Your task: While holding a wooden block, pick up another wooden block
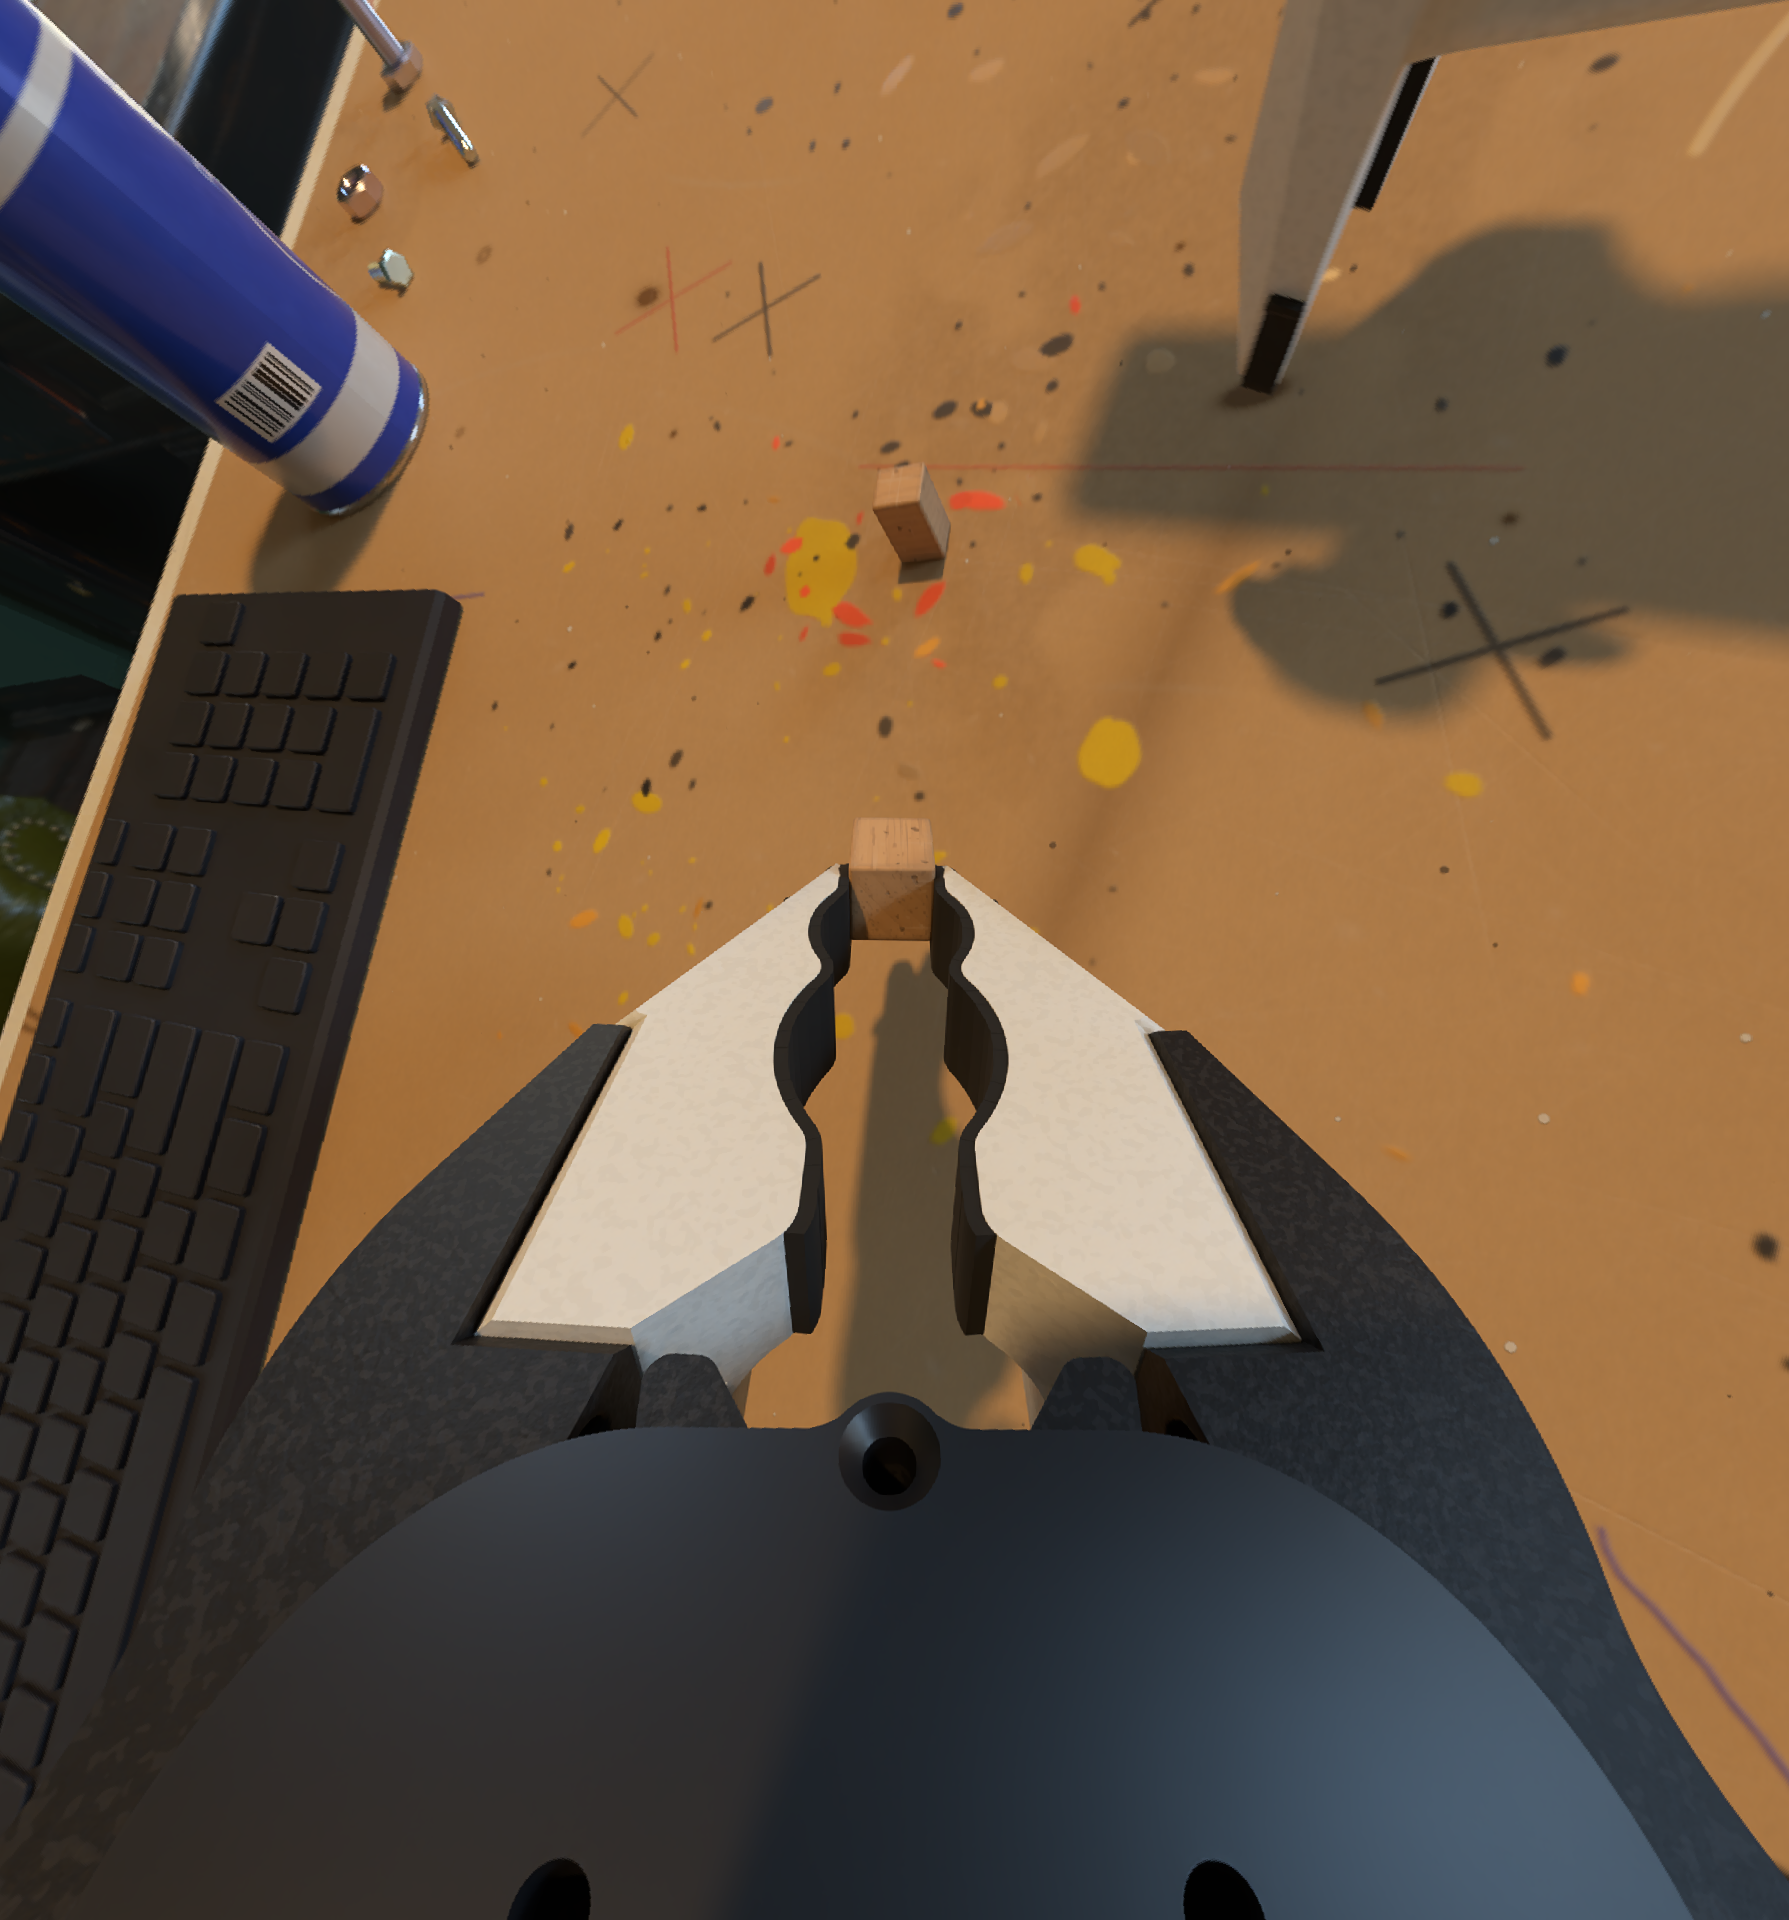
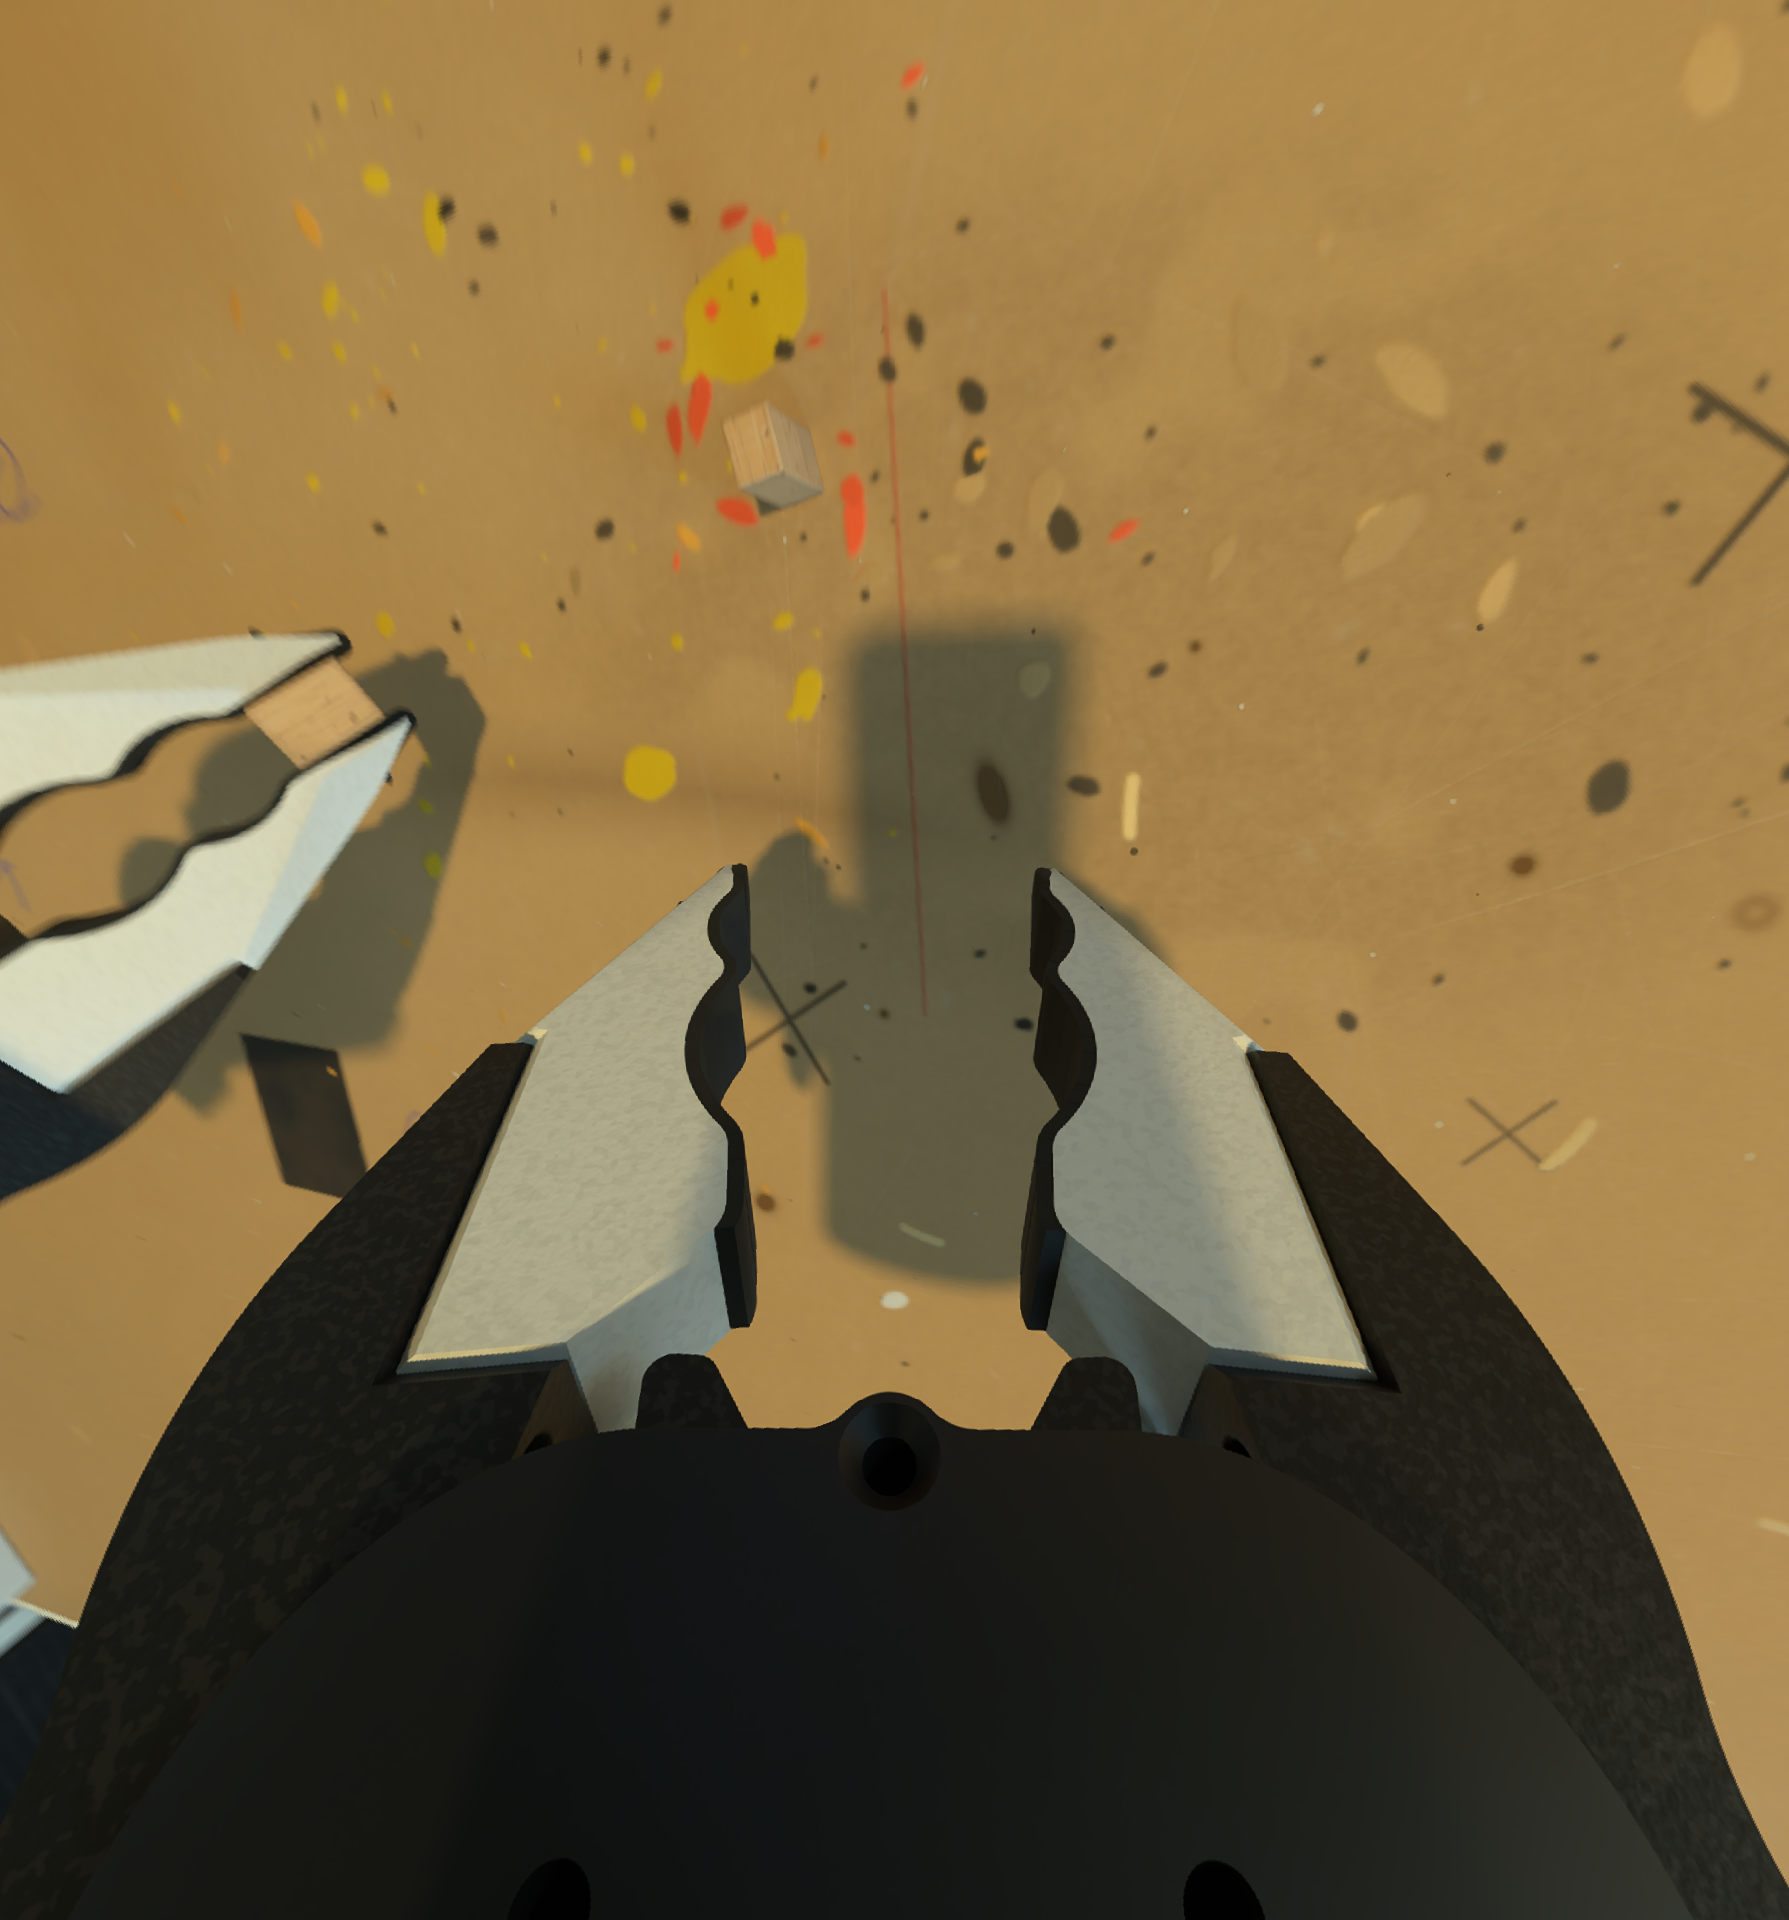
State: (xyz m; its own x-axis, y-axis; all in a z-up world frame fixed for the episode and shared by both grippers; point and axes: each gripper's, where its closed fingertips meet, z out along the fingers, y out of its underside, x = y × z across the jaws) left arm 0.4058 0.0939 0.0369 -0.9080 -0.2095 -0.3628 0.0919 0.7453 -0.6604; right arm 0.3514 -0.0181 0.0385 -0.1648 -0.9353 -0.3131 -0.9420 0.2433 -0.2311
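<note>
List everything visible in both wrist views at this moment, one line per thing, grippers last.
held wooden block: 1, light wood, between the left gripper's fingertips
loose wooden block: 1, light wood, on the table by a yellow paint blot
table: 1, brown, spattered with paint and pen crosses
keyboard: 1, black, along the table's left edge
can: 1, blue and white, beyond the keyboard
nuts and bolts: several, silver, far left
left gripper: 1, white fingers, shut on the held block
right gripper: 1, white fingers, open, empty
</note>
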